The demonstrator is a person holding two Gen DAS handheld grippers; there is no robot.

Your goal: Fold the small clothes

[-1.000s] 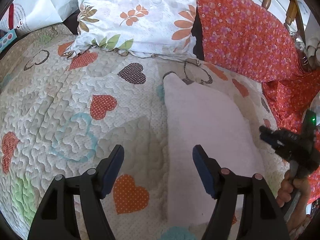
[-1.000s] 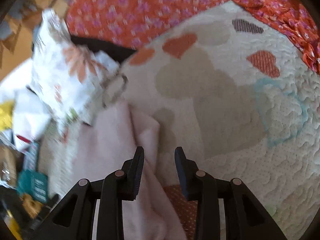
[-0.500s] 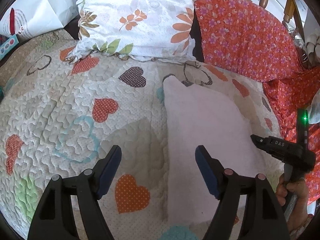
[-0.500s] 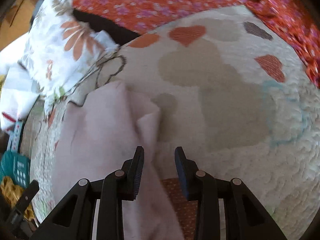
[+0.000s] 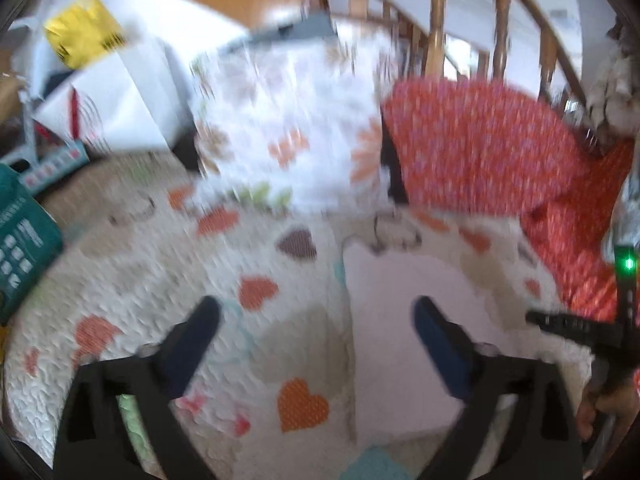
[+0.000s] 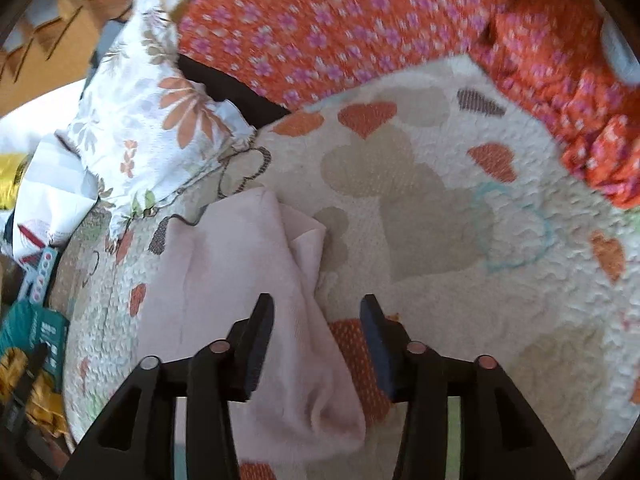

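Pale pink cloth [image 6: 248, 280] lies spread on the quilt [image 6: 440, 240], a cream bedcover stitched with orange, brown and beige hearts. In the right wrist view the cloth runs from the near edge up toward the far left, with a loose fold [image 6: 308, 248] turned over along its right side. The right gripper [image 6: 316, 332] hangs over the cloth's near part with its jaws apart; nothing is between them, the left finger above the pink fabric and the right finger above an orange heart on the quilt.

From the blurred left wrist view the same cloth [image 5: 400, 320] sits right of centre on the quilt [image 5: 160, 300]. The left gripper [image 5: 316, 336] is wide open and holds nothing, its right finger over the cloth and its left finger over bare quilt. At the right edge of that view the right gripper [image 5: 576, 326] shows as a dark bar with a green light above it, and the person's hand [image 5: 604, 404] grips its handle.

Beyond the cloth a white pillow with orange flowers [image 6: 152, 112] leans at the far side, with an orange flowered fabric [image 6: 340, 20] to its right.
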